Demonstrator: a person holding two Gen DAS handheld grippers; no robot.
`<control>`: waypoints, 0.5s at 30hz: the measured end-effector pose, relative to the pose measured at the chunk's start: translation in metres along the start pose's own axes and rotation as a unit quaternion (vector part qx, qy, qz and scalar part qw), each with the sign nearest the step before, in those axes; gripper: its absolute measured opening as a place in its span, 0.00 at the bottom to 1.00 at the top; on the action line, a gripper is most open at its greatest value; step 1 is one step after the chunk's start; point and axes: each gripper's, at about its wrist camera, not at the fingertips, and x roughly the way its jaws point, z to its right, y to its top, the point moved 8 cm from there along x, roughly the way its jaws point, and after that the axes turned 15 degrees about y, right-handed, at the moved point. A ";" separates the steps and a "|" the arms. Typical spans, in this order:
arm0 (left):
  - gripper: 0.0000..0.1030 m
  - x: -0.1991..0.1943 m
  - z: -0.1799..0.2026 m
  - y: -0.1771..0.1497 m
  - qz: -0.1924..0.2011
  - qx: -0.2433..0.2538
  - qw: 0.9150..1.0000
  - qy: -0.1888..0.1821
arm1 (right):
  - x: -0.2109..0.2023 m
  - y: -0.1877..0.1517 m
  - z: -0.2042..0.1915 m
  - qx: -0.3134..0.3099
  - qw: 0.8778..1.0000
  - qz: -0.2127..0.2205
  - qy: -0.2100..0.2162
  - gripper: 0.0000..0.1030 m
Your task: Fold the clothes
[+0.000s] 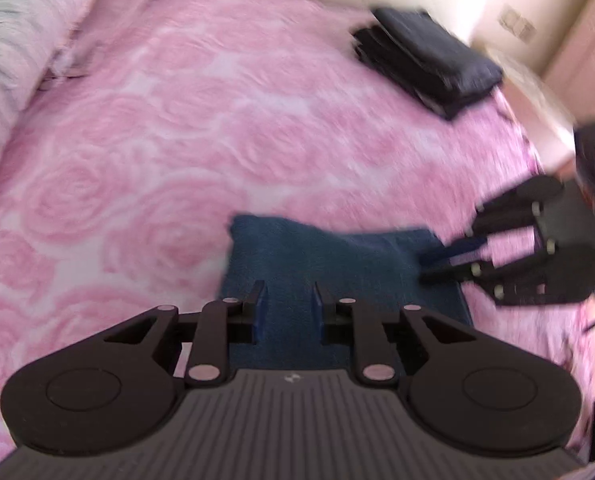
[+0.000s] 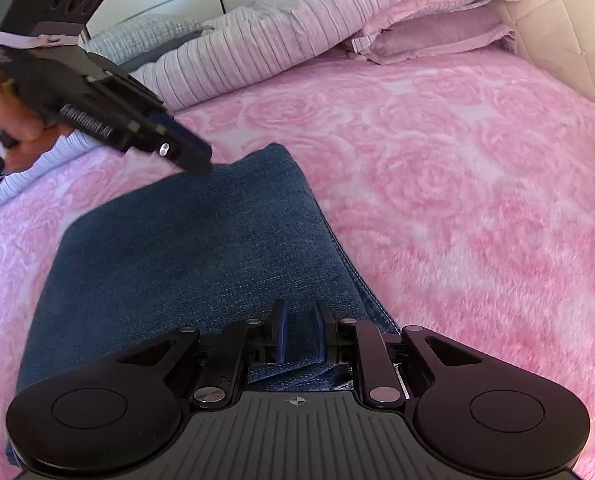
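Note:
Folded blue jeans [image 2: 185,248] lie flat on the pink rose-patterned bedspread [image 2: 477,200]; they also show in the left wrist view [image 1: 337,264]. My left gripper [image 1: 287,300] is open and empty, hovering just above the jeans near one edge; it also shows at the upper left of the right wrist view [image 2: 193,156]. My right gripper [image 2: 299,320] is open over the jeans' near edge, with denim between the spread fingers but not pinched; it also shows at the right of the left wrist view [image 1: 449,260].
A folded black garment stack [image 1: 425,56] lies at the bed's far corner. Pink and grey pillows and a rolled quilt [image 2: 297,28] line the head of the bed. A padded cream headboard [image 2: 557,32] and a wall border the bed.

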 end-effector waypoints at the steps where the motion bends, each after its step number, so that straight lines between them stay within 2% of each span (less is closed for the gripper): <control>1: 0.16 0.012 -0.002 -0.004 -0.008 0.001 1.000 0.009 | 0.002 0.000 0.001 0.003 1.000 0.000 -0.001 0.16; 2: 0.03 0.022 -0.005 -0.007 -0.012 -0.006 1.000 0.009 | 0.002 -0.001 0.002 0.007 1.000 0.003 0.000 0.16; 5: 0.03 0.045 -0.012 -0.013 -0.014 -0.028 0.999 -0.006 | 0.002 -0.004 0.003 0.006 1.000 0.012 0.000 0.15; 9: 0.03 0.036 -0.018 -0.014 -0.015 -0.034 0.999 -0.003 | 0.002 -0.004 0.002 0.003 1.000 0.013 -0.003 0.16; 13: 0.03 0.010 -0.035 -0.027 -0.022 -0.014 0.999 0.027 | -0.004 -0.007 -0.008 -0.008 1.000 -0.005 -0.009 0.16; 14: 0.06 0.005 -0.045 -0.036 -0.033 -0.015 0.998 0.045 | -0.005 -0.010 -0.010 -0.010 1.000 -0.011 -0.010 0.16; 15: 0.13 -0.001 -0.056 -0.047 -0.046 -0.022 0.997 0.063 | -0.007 -0.013 -0.009 0.003 1.000 -0.012 -0.012 0.16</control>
